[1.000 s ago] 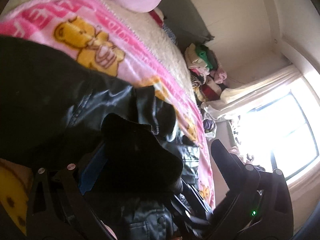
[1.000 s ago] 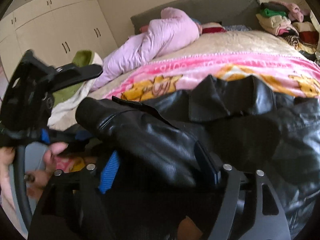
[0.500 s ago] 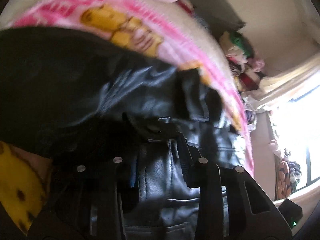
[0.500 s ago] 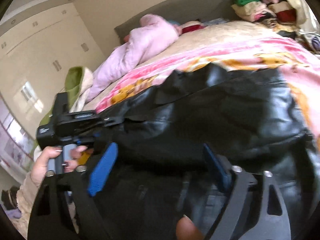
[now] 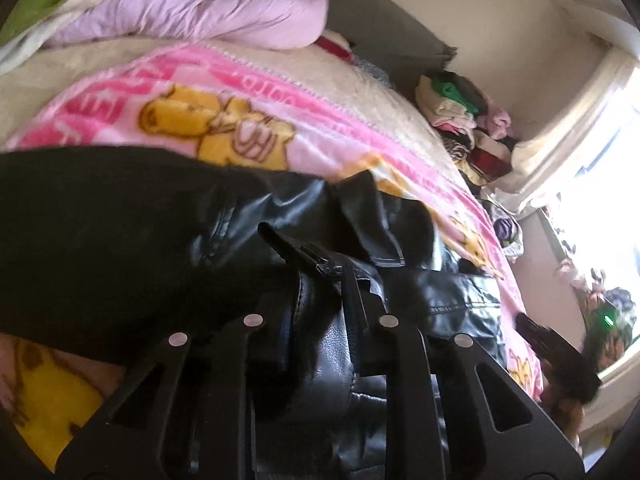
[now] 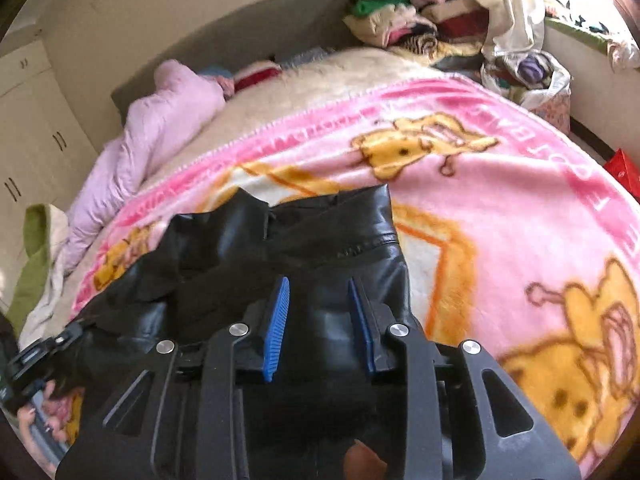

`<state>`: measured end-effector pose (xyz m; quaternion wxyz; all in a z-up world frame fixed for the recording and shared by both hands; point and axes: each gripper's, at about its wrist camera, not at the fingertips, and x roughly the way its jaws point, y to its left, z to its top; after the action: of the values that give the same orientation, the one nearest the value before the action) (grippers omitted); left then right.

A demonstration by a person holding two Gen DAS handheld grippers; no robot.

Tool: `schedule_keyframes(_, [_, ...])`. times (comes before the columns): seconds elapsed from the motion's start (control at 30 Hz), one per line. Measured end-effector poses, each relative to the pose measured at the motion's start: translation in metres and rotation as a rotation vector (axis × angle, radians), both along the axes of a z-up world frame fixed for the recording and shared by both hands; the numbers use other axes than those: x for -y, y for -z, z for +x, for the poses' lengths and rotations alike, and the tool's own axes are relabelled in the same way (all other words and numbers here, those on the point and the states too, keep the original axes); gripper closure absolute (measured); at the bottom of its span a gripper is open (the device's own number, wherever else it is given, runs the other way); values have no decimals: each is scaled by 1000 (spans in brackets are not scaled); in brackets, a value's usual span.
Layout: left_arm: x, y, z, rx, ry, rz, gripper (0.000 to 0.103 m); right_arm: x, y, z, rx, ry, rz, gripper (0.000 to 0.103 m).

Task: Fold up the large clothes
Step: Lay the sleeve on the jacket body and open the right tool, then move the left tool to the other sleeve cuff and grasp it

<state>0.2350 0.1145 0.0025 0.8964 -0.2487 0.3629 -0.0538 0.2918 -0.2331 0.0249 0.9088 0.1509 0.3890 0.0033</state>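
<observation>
Black leather jacket (image 6: 320,236) is spread, creased and glossy, on a fleecy pink bear-print blanket (image 6: 500,208). A zipper (image 5: 324,266) is shown only in the left view; a plastic bag (image 6: 536,76) stuffed with clothes only in the right. Leather is pinched by the closing left gripper (image 5: 316,316); a fold lies between the narrowing right gripper (image 6: 320,320) jaws.

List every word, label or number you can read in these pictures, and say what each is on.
None can be read for certain.
Pink blanket, border lettering: large pale capitals along the pink band, upside down and blurred in both views.
Black leather jacket: no label or print shows.
Left gripper, right gripper: no markings legible.
</observation>
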Motion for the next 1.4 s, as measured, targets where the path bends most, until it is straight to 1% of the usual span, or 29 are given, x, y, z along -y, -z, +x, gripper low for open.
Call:
schedule_keyframes(0.03, [2,-2,-2,2,7,18,90,0,7,6,-22,1,-8,74])
schedule_keyframes(0.1, [6,1,-3,-23,8,63,90,2,26,17,-82,22,-67,74])
schedule_keyframes(0.13, [6,10,-1,-62,-4,90,90,2,35,22,-109,24,-91,76])
schedule_keyframes(0.17, [4,19,3,-100,-16,96,89,4,41,24,-127,26,-98,77])
schedule_keyframes(0.23, [-6,41,10,-166,-38,52,89,8,51,24,-123,23,-84,77])
schedule_keyframes(0.27, [-10,48,12,-181,-41,40,88,9,53,25,-121,22,-79,77])
schedule_keyframes(0.33, [-13,52,12,-185,-36,32,88,13,56,26,-121,25,-57,77])
schedule_keyframes(0.43, [-11,50,11,-180,-32,52,85,15,55,25,-121,23,-38,77])
schedule_keyframes(0.47, [-9,48,11,-179,-31,64,82,15,51,22,-116,21,-42,77])
schedule_keyframes(0.5, [-8,45,10,-178,-30,77,82,13,43,18,-107,21,-38,75])
schedule_keyframes(0.53, [-7,39,8,-164,-34,85,79,13,36,13,-97,20,-27,73])
schedule_keyframes(0.6, [-6,25,3,-119,-37,94,69,9,22,-2,-69,1,6,69])
schedule_keyframes(0.63, [-5,15,-1,-80,-42,105,59,7,17,-7,-65,-7,4,68])
schedule_keyframes(0.67, [-5,9,-5,-53,-47,113,51,2,11,-16,-55,-25,-10,67])
schedule_keyframes(0.73, [-4,-2,-12,-12,-68,143,50,-8,4,-30,-42,-61,-40,66])
schedule_keyframes(0.83, [1,-15,-20,28,-98,190,47,-20,1,-45,-33,-105,-60,59])
schedule_keyframes(0.9, [10,-24,-27,66,-79,217,47,-30,0,-57,-26,-123,-87,55])
schedule_keyframes(0.97, [26,-28,-32,79,-26,243,46,-37,2,-64,-26,-134,-108,50])
schedule_keyframes(1.03, [43,-20,-32,52,35,274,46,-47,6,-69,-28,-146,-130,49])
schedule_keyframes(1.07, [52,-10,-30,17,70,289,47,-51,8,-70,-29,-153,-133,48])
schedule_keyframes(1.1, [60,4,-25,-37,102,300,46,-54,10,-69,-34,-161,-134,47])
schedule_keyframes(1.2, [64,39,-13,-196,111,336,46,-59,17,-66,-62,-162,-141,46])
schedule_keyframes(1.23, [63,49,-10,-221,124,339,46,-59,22,-62,-98,-153,-149,40])
schedule_keyframes(1.3, [62,51,-9,-219,127,333,46,-52,38,-54,-183,-112,-158,38])
schedule_keyframes(1.33, [62,50,-9,-216,128,332,46,-46,47,-51,-221,-97,-127,35])
schedule_keyframes(1.4, [61,51,-10,-209,129,326,46,-40,53,-50,-223,-87,-80,35])
